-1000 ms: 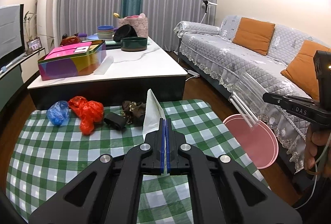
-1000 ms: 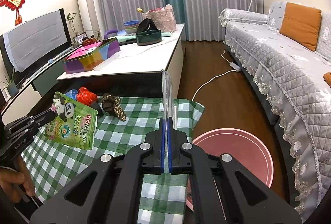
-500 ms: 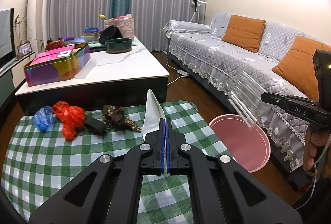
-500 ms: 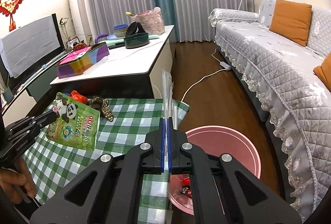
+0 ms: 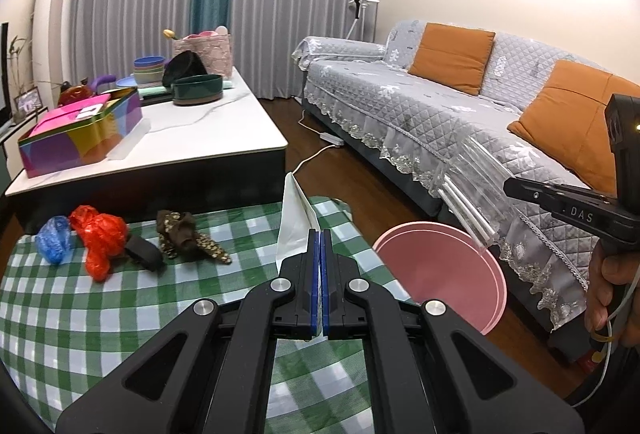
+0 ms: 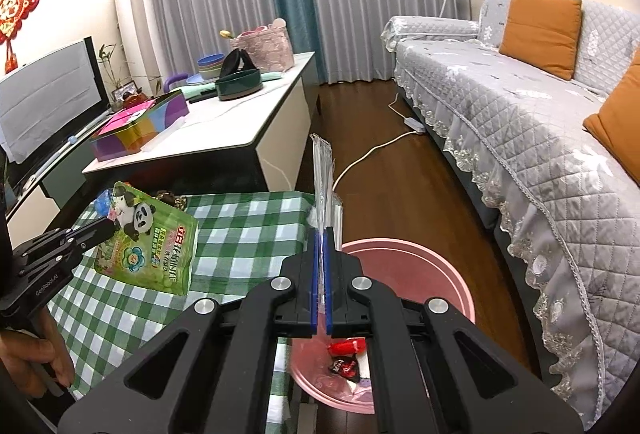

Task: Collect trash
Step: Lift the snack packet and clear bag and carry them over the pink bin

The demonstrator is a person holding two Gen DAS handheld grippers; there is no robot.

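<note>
**Both grippers loaded, near the pink bin**

Right now each gripper carries a piece of trash. Left gripper: fingers pressed together on a green snack bag printed with pandas; from its own camera the bag shows edge-on as a white sliver rising toward 12 o'clock. In the right wrist view the bag hangs over the green checked cloth, at about 9 o'clock from the right gripper.

Right gripper: fingers pinched shut on a clear plastic wrapper with white sticks inside. In the left wrist view the wrapper slants down over the rim of the pink bin, at about 3 o'clock from the left gripper.

Bin stands on the wooden floor just beside the cloth's edge, between cloth and grey sofa. Inside it: a red wrapper and a dark wrapper.

On the cloth, 10 o'clock in the left wrist view: blue bag, red bag, a black item and a brown crumpled wrapper, close together in a row.

A hand grips the right tool's handle.
</note>
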